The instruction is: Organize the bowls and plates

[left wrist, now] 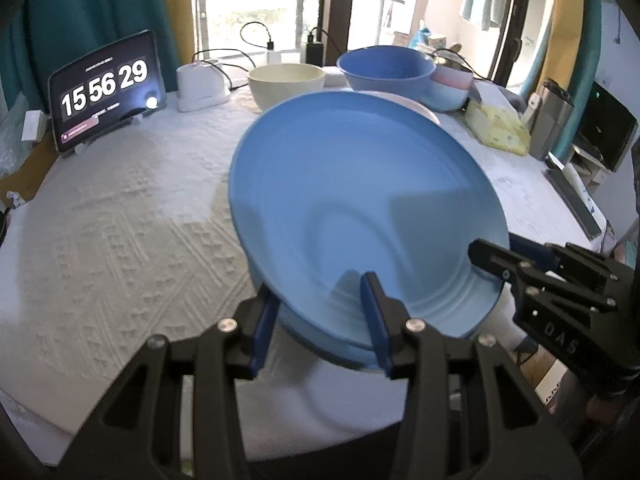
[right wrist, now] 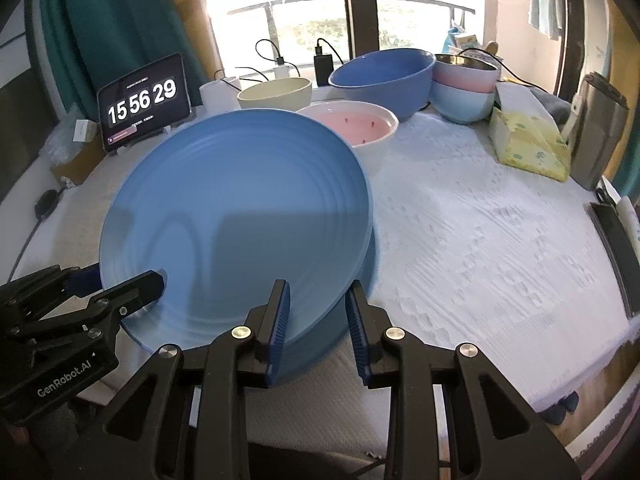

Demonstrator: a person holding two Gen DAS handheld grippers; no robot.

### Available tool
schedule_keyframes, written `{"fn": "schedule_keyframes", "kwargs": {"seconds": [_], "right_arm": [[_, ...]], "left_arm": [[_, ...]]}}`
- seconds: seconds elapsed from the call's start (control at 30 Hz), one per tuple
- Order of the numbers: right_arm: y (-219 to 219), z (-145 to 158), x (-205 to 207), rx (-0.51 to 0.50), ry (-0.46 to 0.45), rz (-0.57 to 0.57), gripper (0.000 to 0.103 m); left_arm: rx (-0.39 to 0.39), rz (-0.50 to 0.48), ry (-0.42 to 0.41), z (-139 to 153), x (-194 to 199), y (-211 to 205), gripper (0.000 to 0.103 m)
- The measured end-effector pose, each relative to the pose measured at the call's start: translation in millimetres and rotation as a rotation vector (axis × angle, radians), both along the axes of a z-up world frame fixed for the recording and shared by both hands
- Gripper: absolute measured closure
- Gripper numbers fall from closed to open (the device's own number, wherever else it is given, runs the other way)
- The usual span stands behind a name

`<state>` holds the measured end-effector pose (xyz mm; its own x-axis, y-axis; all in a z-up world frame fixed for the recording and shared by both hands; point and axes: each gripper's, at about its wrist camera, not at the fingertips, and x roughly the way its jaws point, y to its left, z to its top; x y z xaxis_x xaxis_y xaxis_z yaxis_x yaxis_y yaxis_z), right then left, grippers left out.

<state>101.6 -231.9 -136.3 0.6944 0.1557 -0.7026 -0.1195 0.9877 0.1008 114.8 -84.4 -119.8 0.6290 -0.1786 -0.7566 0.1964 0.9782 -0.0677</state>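
The white textured cloth-covered surface (right wrist: 480, 232) holds scattered dishes. Above it hangs a large round blue ribbed plate (right wrist: 240, 200), tilted, its near rim pinched by both the left gripper (left wrist: 320, 320) and right gripper (right wrist: 316, 320) fingers. A large blue bowl (right wrist: 384, 76), pink-lined white bowl (right wrist: 352, 124), cream bowl (right wrist: 276, 94) and pastel stack (right wrist: 464, 88) sit unsorted behind; most organizing seems left.

Tabletop (right wrist: 480, 240), plates and bowls: positions.
Large plate (right wrist: 240, 208) at front, tilted, held clear of the tabletop; left tongs (left wrist: 320, 320) grip its near rim, right tongs (right wrist: 316, 316) grip the rim further right. Behind it, a shallow bowl (right wrist: 360, 128). Back row, left to right: clock tablet (right wrist: 142, 102), small bowl (right wrist: 276, 94), big bowl (right wrist: 384, 80), then three stacked bowls (right wrist: 464, 88). Right of the stack, a tissue pack (right wrist: 528, 144).
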Motion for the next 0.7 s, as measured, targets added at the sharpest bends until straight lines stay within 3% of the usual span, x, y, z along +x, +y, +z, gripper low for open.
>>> {"fn": "schedule_keyframes", "kwargs": {"seconds": [0.3, 0.43, 0.7], "right_arm": [[-10, -2, -6, 0.004, -0.012, -0.028, 0.072], [-13, -3, -6, 0.003, -0.011, -0.036, 0.072], [-17, -4, -5, 0.014, -0.011, -0.047, 0.072]], "left_arm": [[0.035, 0.017, 0.043, -8, 0, -4, 0.055], [0.085, 0.002, 0.04, -10, -2, -11, 0.052], [0.029, 0.032, 0.058, -11, -2, 10, 0.051]]}}
